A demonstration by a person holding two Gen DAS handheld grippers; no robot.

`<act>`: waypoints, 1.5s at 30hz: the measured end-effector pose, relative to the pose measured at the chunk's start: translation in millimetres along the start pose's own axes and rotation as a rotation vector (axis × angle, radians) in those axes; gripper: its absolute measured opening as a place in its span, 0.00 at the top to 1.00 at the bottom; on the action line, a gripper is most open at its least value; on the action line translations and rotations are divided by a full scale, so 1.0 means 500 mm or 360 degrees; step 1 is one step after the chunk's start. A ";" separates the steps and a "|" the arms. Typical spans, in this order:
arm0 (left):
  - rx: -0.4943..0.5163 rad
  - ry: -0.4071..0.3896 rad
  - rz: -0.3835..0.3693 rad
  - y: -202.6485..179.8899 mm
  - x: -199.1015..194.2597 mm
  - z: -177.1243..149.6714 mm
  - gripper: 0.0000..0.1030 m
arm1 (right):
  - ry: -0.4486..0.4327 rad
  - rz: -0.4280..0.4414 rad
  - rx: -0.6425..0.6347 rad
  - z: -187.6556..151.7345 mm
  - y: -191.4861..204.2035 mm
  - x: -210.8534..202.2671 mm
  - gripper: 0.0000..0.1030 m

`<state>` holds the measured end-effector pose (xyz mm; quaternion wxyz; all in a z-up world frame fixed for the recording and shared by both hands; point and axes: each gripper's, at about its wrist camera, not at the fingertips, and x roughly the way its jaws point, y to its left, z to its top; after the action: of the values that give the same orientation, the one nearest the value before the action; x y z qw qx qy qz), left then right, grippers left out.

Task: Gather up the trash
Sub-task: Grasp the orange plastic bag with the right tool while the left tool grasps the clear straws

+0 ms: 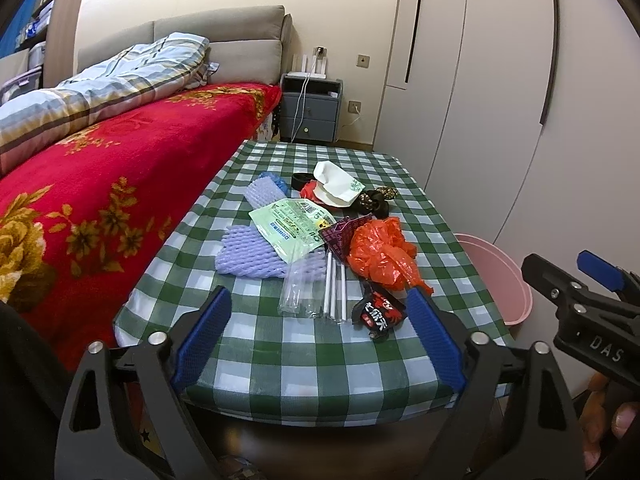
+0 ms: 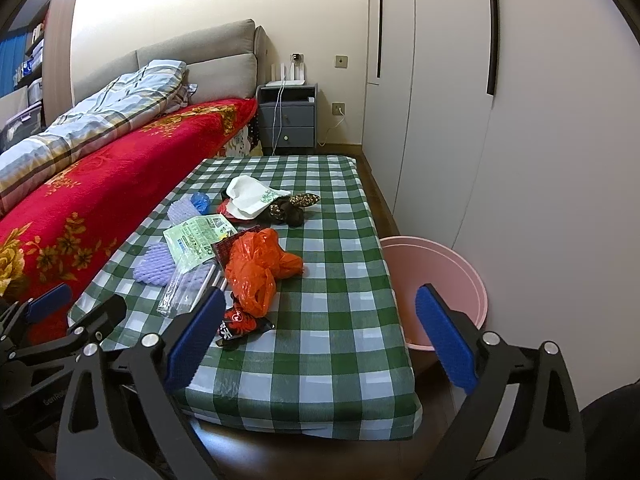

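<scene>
Trash lies on a table with a green checked cloth [image 1: 320,372] [image 2: 332,364]: an orange plastic bag [image 1: 380,254] [image 2: 256,268], a black and red snack wrapper [image 1: 378,314] [image 2: 240,324], purple foam nets [image 1: 248,258] [image 2: 154,266], a green packet [image 1: 290,226] [image 2: 196,236], a clear sleeve [image 1: 298,284] beside white straws [image 1: 334,288], a white paper cup [image 1: 336,186] [image 2: 250,196] and dark wrappers [image 1: 376,200] [image 2: 292,208]. My left gripper [image 1: 319,296] [image 2: 80,304] hovers open over the near edge. To its right my right gripper [image 2: 322,292] [image 1: 566,268] is open and holds nothing.
A pink bin [image 1: 500,276] [image 2: 440,272] stands on the floor against the table's right side. A bed with a red blanket [image 1: 100,184] runs along the left. A grey nightstand [image 1: 310,108] is behind the table, with white wardrobe doors [image 1: 500,120] on the right.
</scene>
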<state>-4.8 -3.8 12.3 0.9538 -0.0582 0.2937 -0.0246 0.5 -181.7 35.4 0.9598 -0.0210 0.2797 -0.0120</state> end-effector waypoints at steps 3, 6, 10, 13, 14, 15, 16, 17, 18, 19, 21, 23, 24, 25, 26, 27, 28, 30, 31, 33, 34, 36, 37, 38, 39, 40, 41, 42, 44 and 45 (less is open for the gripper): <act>-0.0001 0.0004 -0.0017 0.004 -0.002 0.000 0.24 | -0.0002 -0.0013 -0.0006 0.000 0.000 0.000 0.15; -0.0001 0.0008 -0.0027 0.006 -0.003 0.000 0.29 | 0.0003 -0.0017 0.0014 0.000 -0.004 0.001 0.22; -0.0015 0.0027 -0.0039 0.011 0.000 -0.001 0.42 | 0.0018 -0.0013 0.0054 0.000 -0.011 0.005 0.34; -0.0030 0.0037 -0.0079 0.017 0.003 -0.001 0.60 | 0.0069 0.0032 0.0102 0.002 -0.018 0.015 0.45; -0.0028 0.0031 -0.0075 0.017 0.005 -0.001 0.63 | 0.0071 0.0035 0.0099 0.002 -0.016 0.016 0.49; -0.0027 0.0028 -0.0073 0.018 0.007 0.000 0.66 | 0.0060 0.0036 0.0091 0.006 -0.016 0.017 0.50; -0.0026 0.0029 -0.0067 0.019 0.010 0.000 0.68 | 0.0045 0.0038 0.0087 0.009 -0.014 0.016 0.50; -0.0030 0.0033 -0.0068 0.020 0.015 0.001 0.73 | 0.0030 0.0046 0.0090 0.011 -0.012 0.015 0.50; -0.0033 0.0038 -0.0065 0.021 0.021 0.002 0.75 | 0.0012 0.0067 0.0098 0.015 -0.012 0.016 0.50; -0.0036 0.0042 -0.0062 0.022 0.025 0.002 0.75 | 0.0004 0.0083 0.0100 0.017 -0.011 0.019 0.50; -0.0046 0.0060 -0.0059 0.024 0.037 0.002 0.80 | -0.0002 0.0134 0.0094 0.024 -0.007 0.033 0.50; -0.0065 0.0078 -0.0053 0.024 0.049 0.002 0.82 | 0.0012 0.0162 0.0091 0.030 0.000 0.051 0.51; -0.0074 0.0087 -0.0044 0.022 0.055 0.002 0.82 | 0.0024 0.0178 0.0089 0.033 0.003 0.061 0.51; -0.0077 0.0086 -0.0038 0.020 0.059 0.002 0.82 | 0.0035 0.0190 0.0086 0.033 0.005 0.071 0.51; -0.0072 0.0079 -0.0030 0.016 0.064 0.004 0.82 | 0.0053 0.0210 0.0084 0.034 0.007 0.087 0.51; -0.0058 0.0070 -0.0022 0.010 0.070 0.006 0.82 | 0.0067 0.0229 0.0086 0.034 0.008 0.098 0.51; -0.0046 0.0065 -0.0013 0.006 0.076 0.008 0.82 | 0.0077 0.0244 0.0090 0.034 0.010 0.106 0.51; -0.0036 0.0060 0.0019 0.004 0.093 0.012 0.82 | 0.0097 0.0278 0.0092 0.034 0.013 0.127 0.51; -0.0048 0.0064 0.0028 0.008 0.102 0.013 0.82 | 0.0101 0.0279 0.0088 0.034 0.016 0.134 0.51; -0.0067 0.0088 0.0041 0.018 0.127 0.015 0.82 | 0.0119 0.0301 0.0099 0.033 0.018 0.155 0.51; -0.0069 0.0101 0.0046 0.020 0.136 0.016 0.82 | 0.0131 0.0312 0.0101 0.033 0.020 0.166 0.51; -0.0094 0.0140 0.0051 0.030 0.160 0.014 0.82 | 0.0160 0.0338 0.0097 0.031 0.027 0.188 0.51; -0.0099 0.0148 0.0059 0.031 0.167 0.013 0.82 | 0.0182 0.0356 0.0101 0.028 0.029 0.198 0.50; -0.0107 0.0159 0.0072 0.035 0.175 0.011 0.82 | 0.0202 0.0372 0.0107 0.026 0.031 0.207 0.48; -0.0121 0.0176 0.0085 0.041 0.184 0.009 0.82 | 0.0224 0.0390 0.0115 0.022 0.032 0.217 0.47; -0.0136 0.0191 0.0092 0.045 0.191 0.007 0.82 | 0.0246 0.0401 0.0111 0.017 0.035 0.229 0.47; -0.0151 0.0207 0.0099 0.049 0.198 0.005 0.82 | 0.0263 0.0405 0.0106 0.013 0.036 0.237 0.47; -0.0173 0.0225 0.0104 0.054 0.205 0.002 0.82 | 0.0275 0.0410 0.0107 0.011 0.039 0.243 0.47; -0.0203 0.0239 0.0109 0.059 0.213 -0.002 0.81 | 0.0316 0.0432 0.0118 0.005 0.044 0.263 0.46; -0.0199 0.0240 0.0114 0.057 0.216 -0.004 0.79 | 0.0338 0.0446 0.0113 0.001 0.050 0.271 0.46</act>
<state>83.6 15.3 -53.4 0.9237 -0.1050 0.3676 0.0234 115.5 -161.6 -38.1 0.9173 0.0535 0.3790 0.1099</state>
